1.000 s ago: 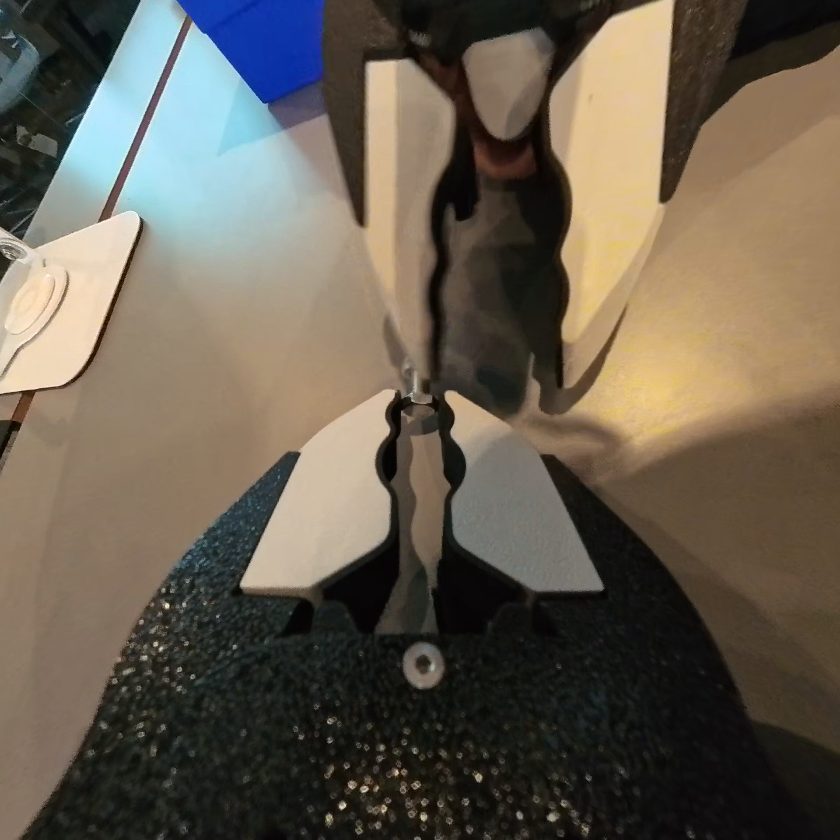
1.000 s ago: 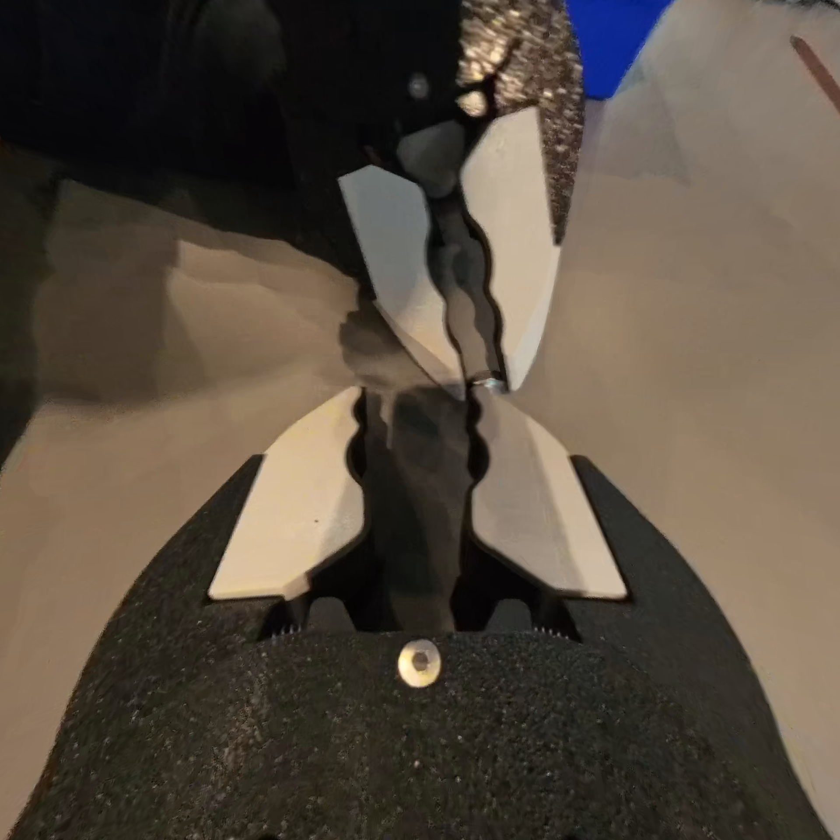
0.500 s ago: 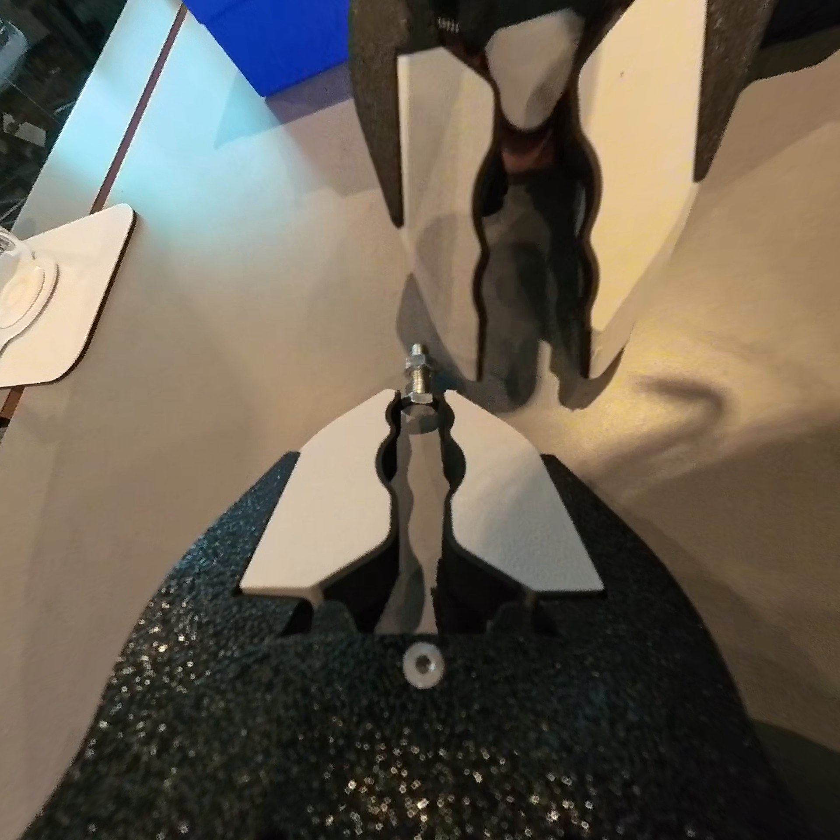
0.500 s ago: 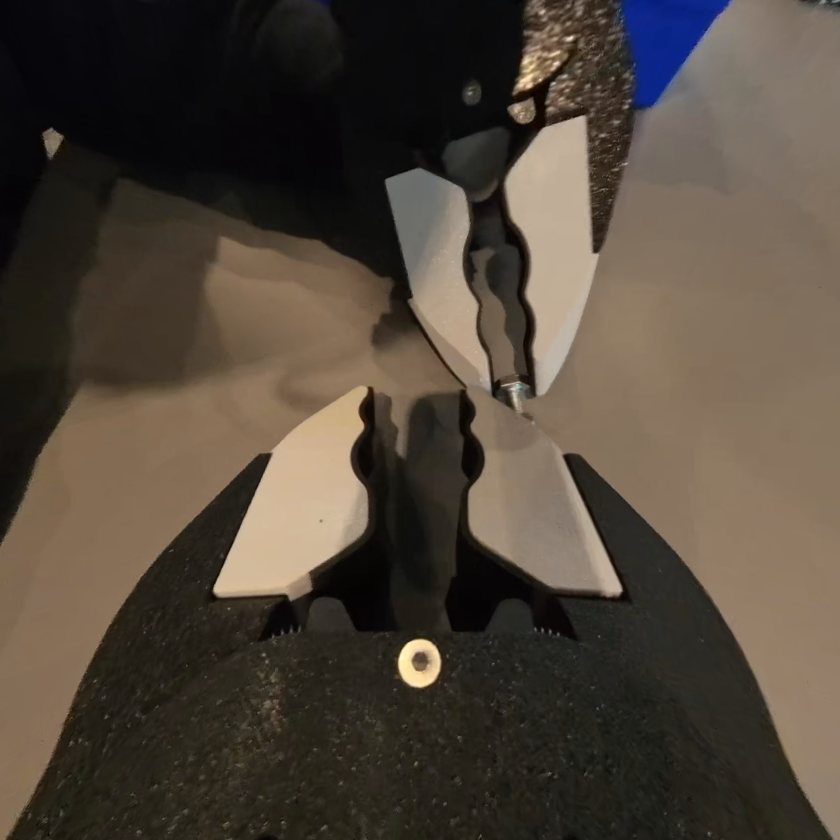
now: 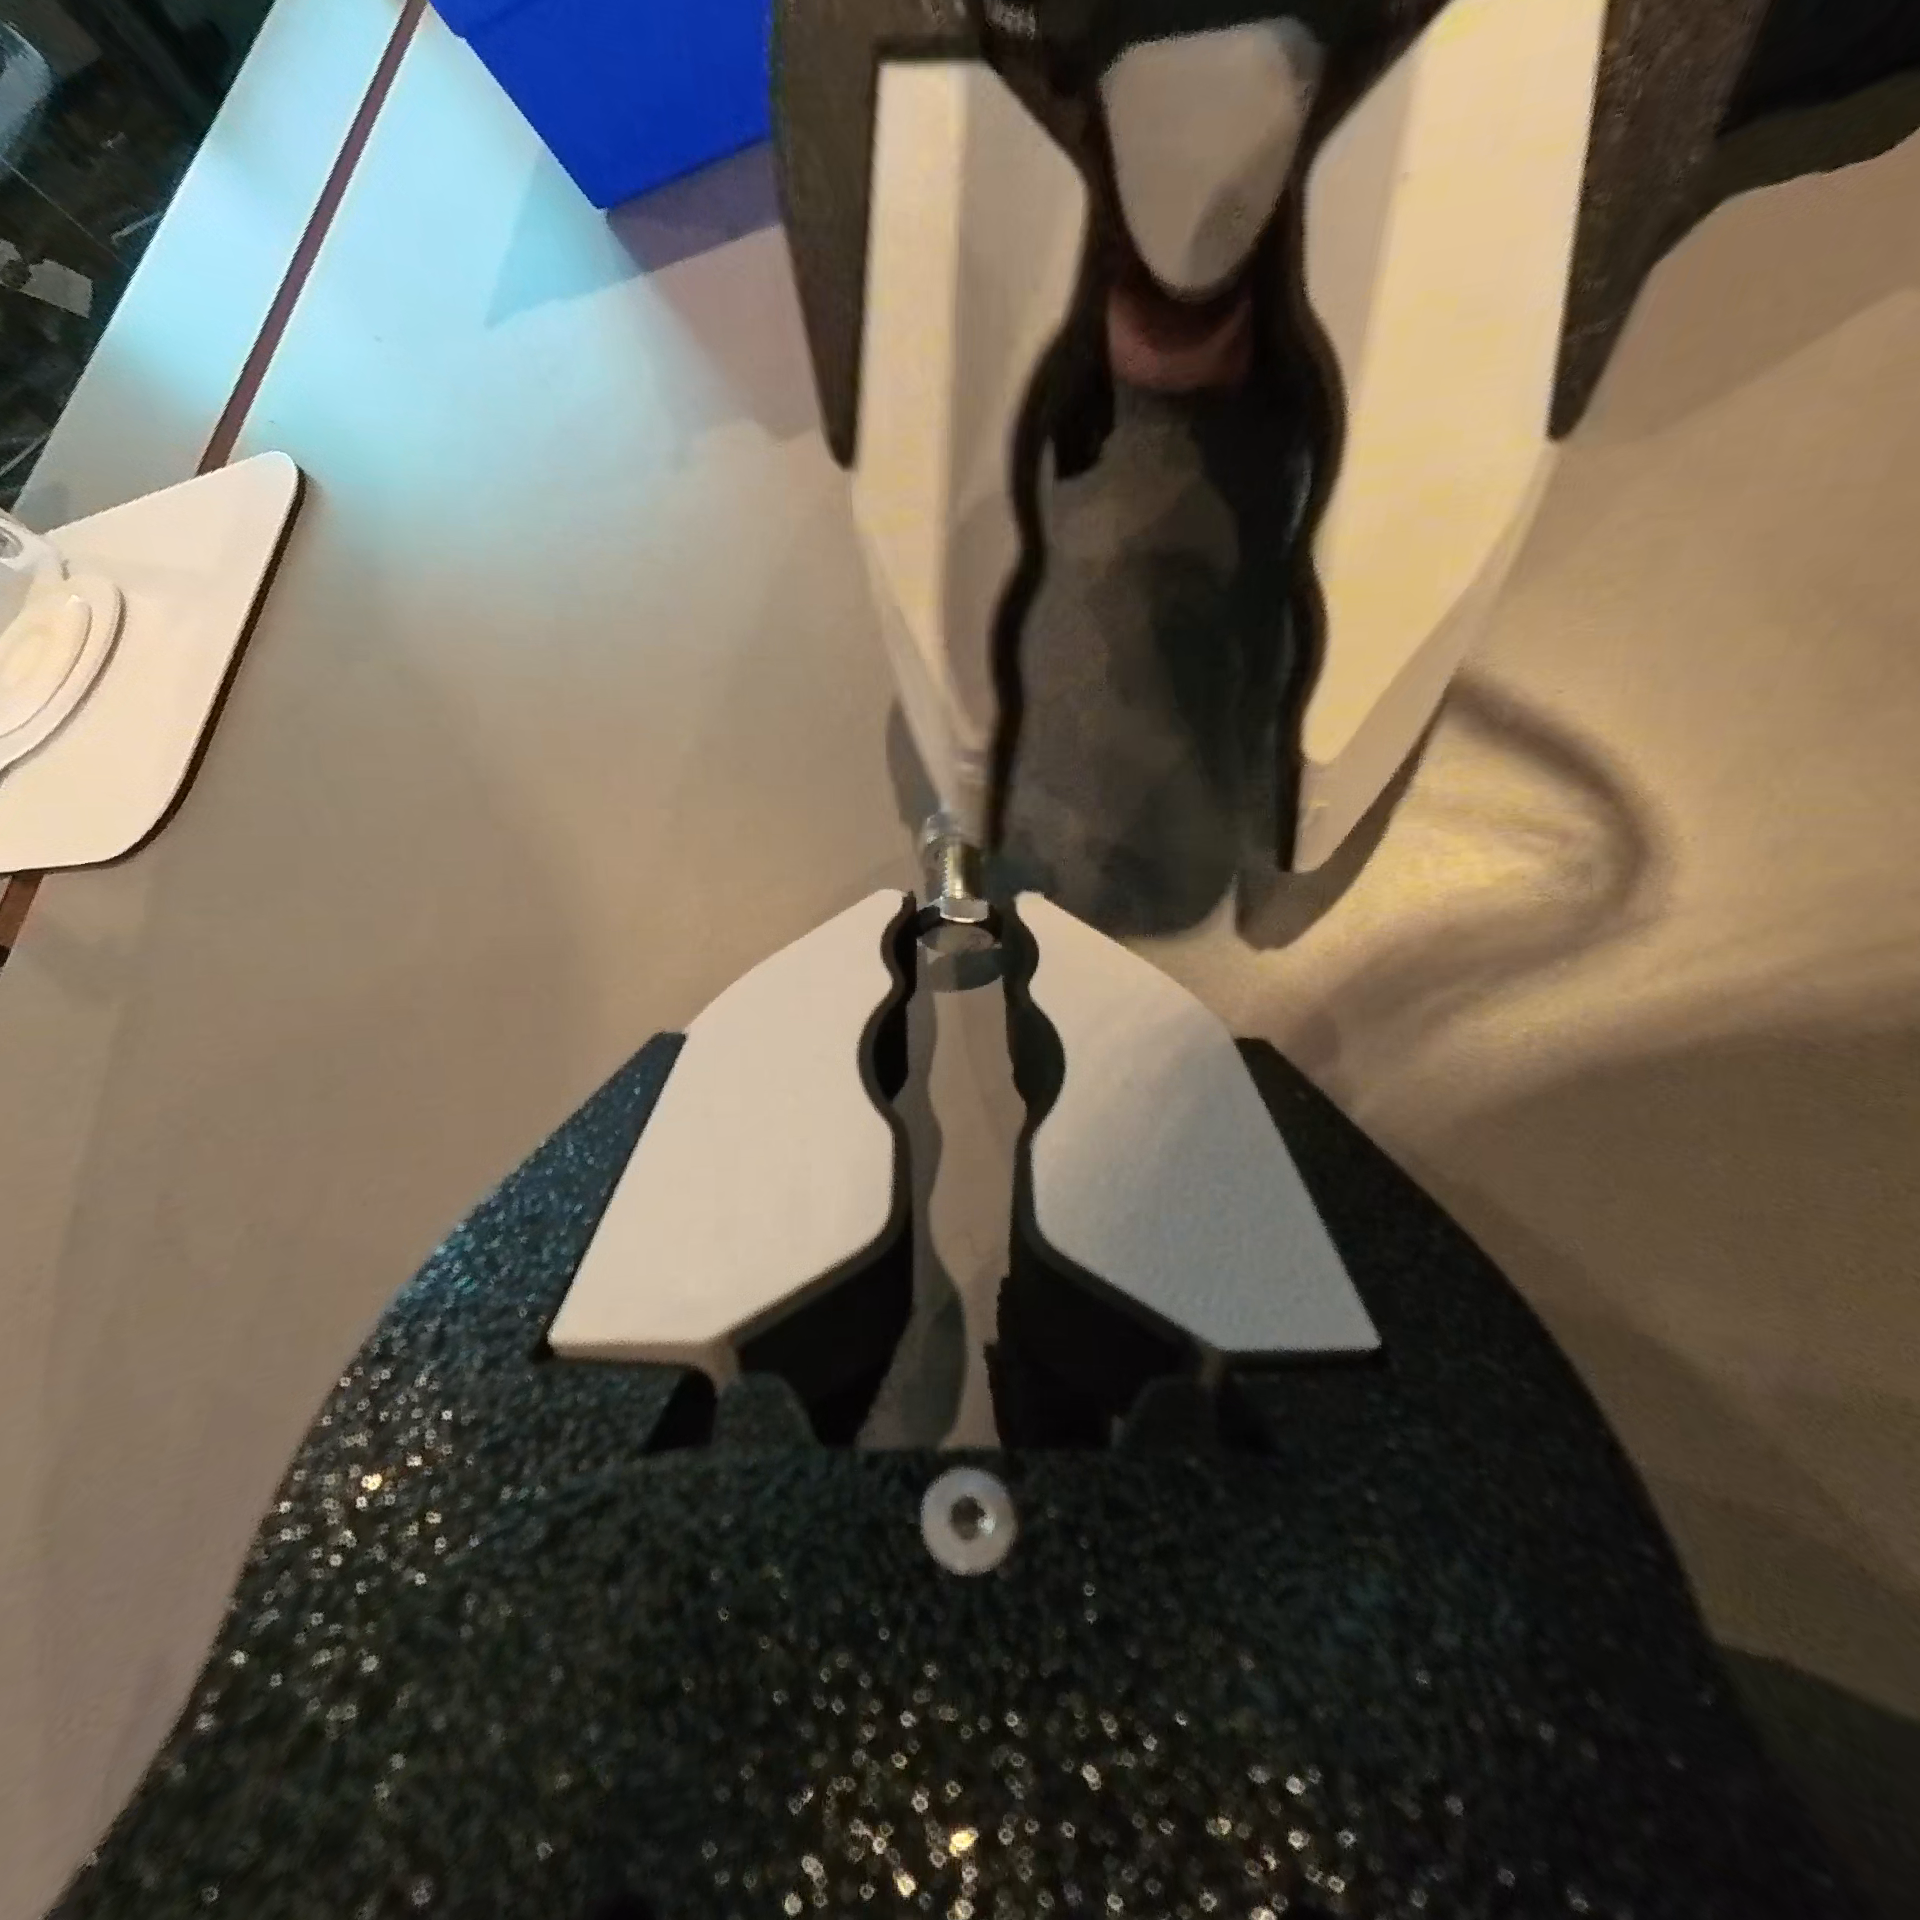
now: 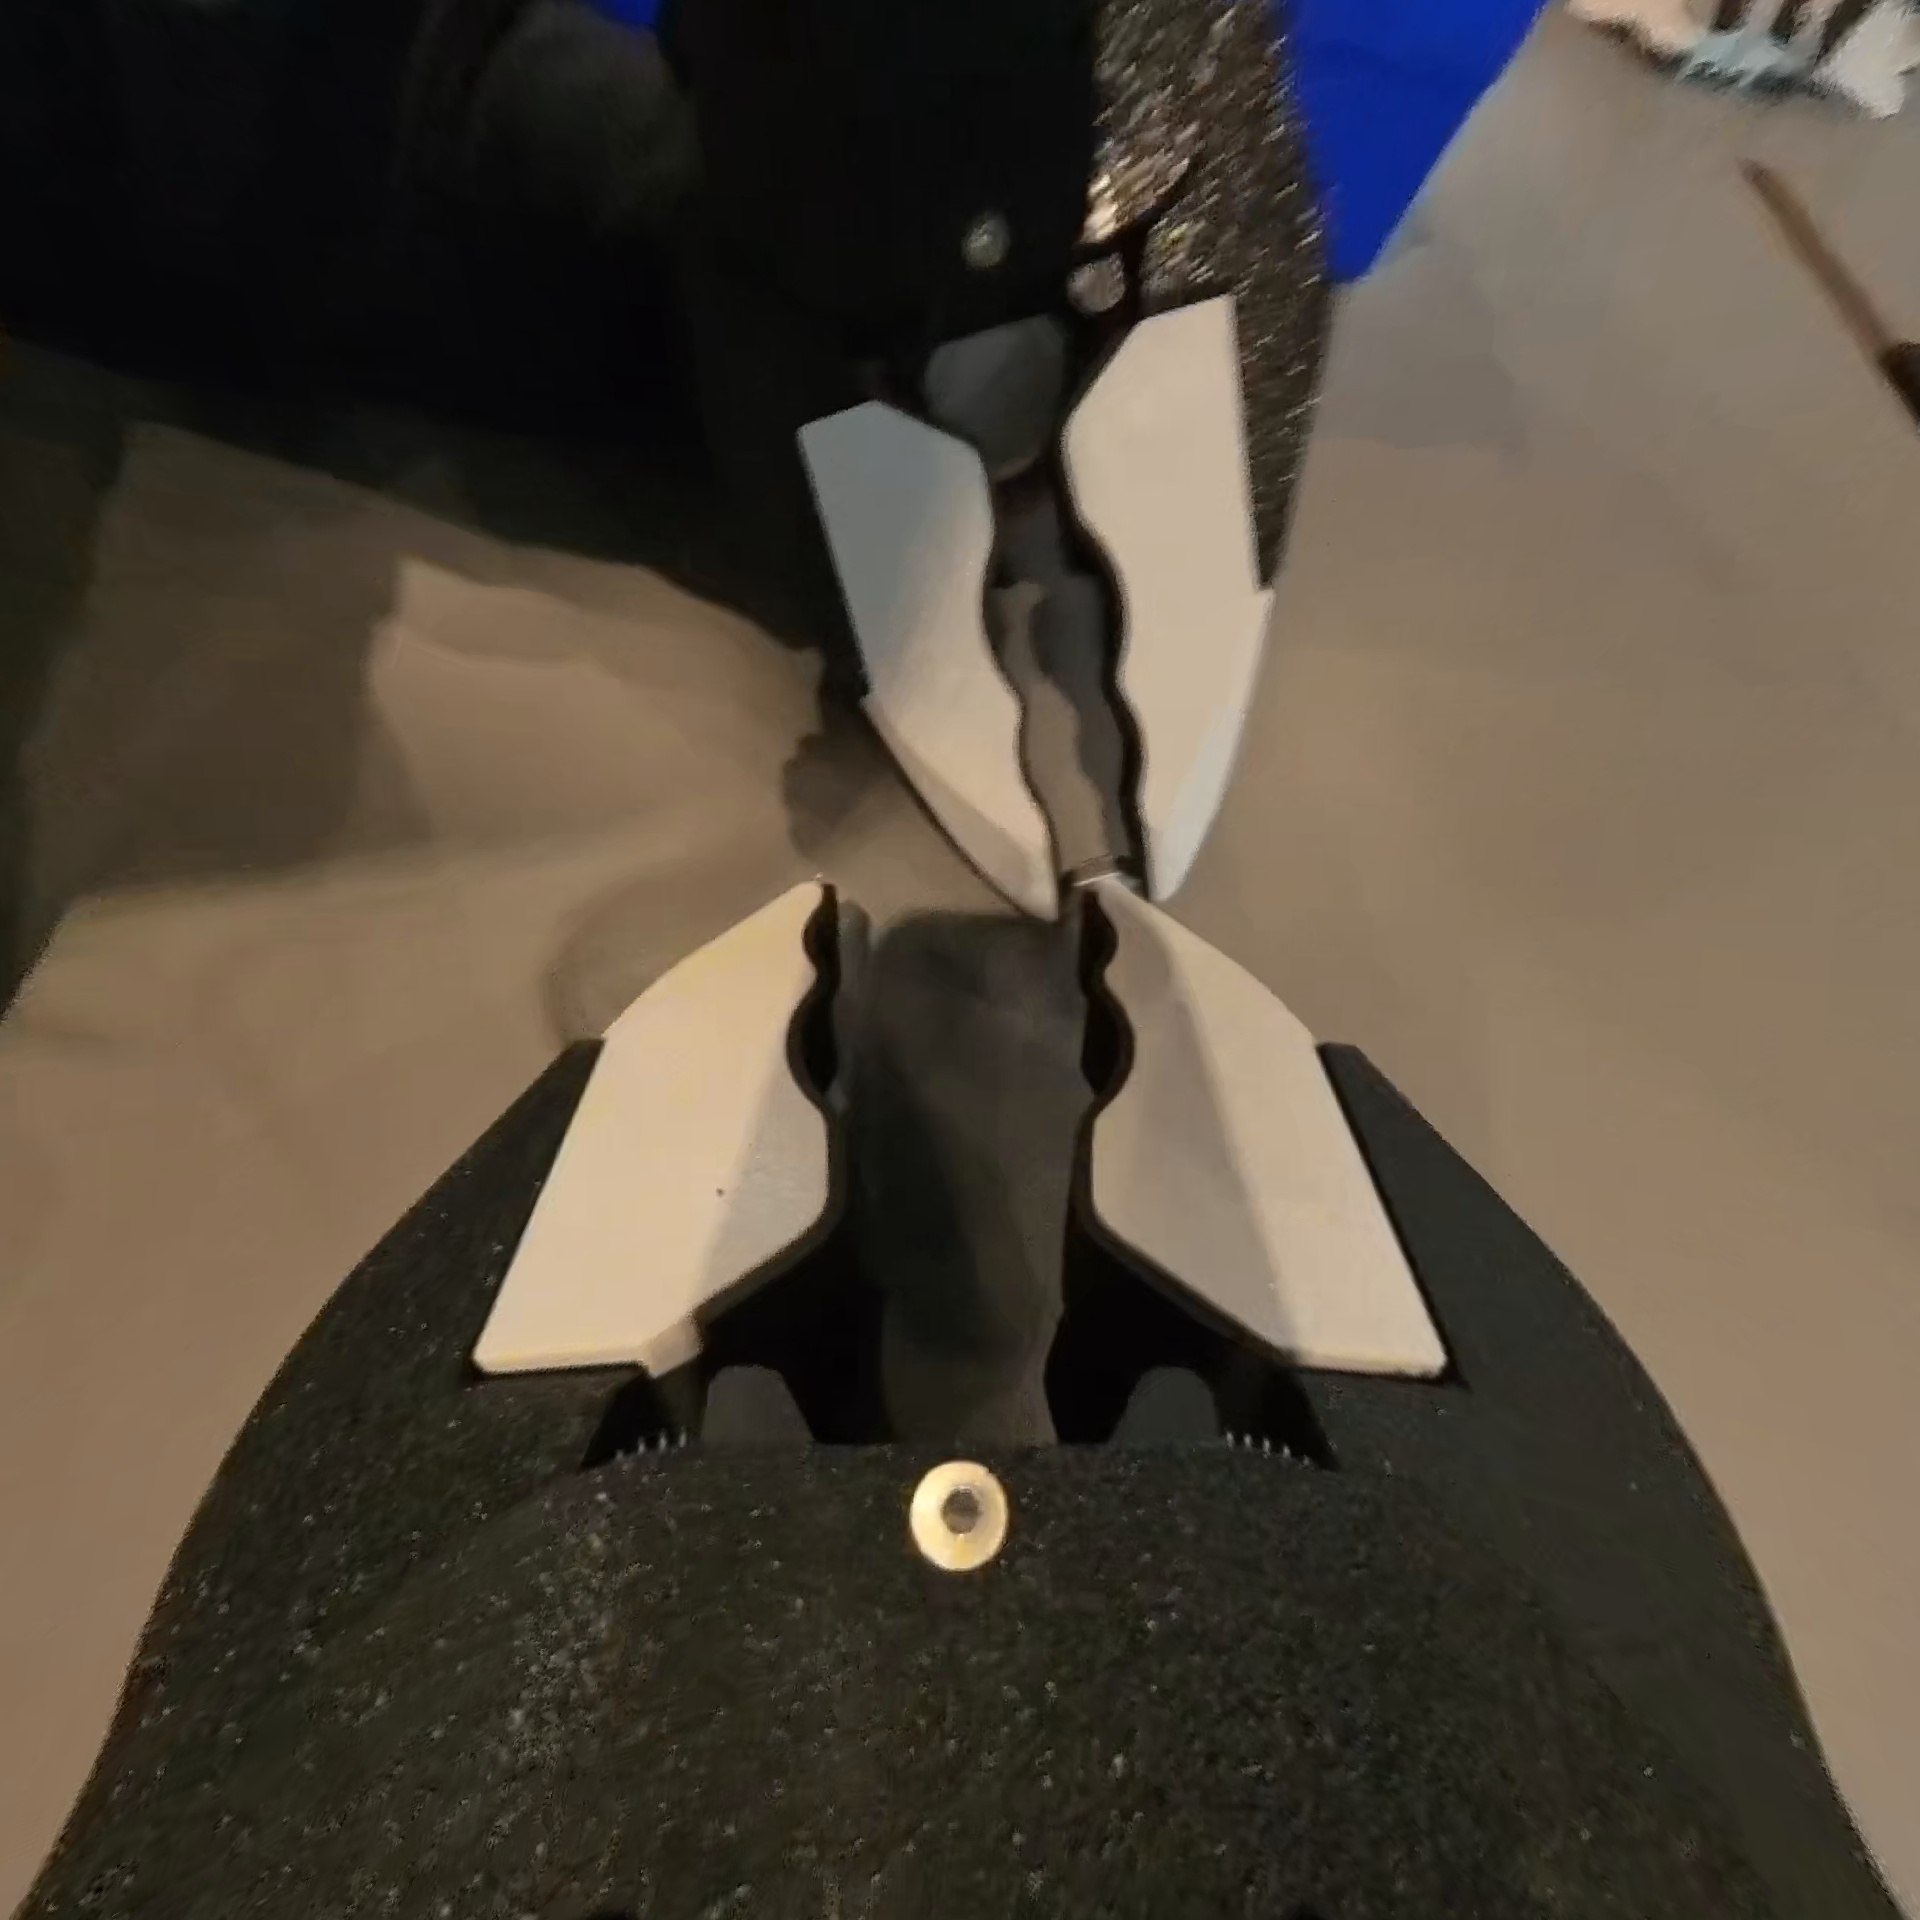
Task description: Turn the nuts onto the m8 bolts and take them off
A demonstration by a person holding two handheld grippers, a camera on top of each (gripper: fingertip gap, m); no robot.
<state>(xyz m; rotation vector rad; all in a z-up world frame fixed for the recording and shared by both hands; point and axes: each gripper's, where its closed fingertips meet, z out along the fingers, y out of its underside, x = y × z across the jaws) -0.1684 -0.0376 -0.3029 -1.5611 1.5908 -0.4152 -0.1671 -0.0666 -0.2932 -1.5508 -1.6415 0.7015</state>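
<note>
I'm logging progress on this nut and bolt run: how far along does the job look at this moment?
Mid-cycle. Done: a nut already sits on the far end of the bolt. In hand: the left gripper clamps the bolt's hex head, thread pointing at the right gripper, whose jaws stand wide apart with one finger beside the nut, nothing gripped. Left: closing on the nut and turning it; which direction comes next cannot be told.

No readable writing shows anywhere.
</note>
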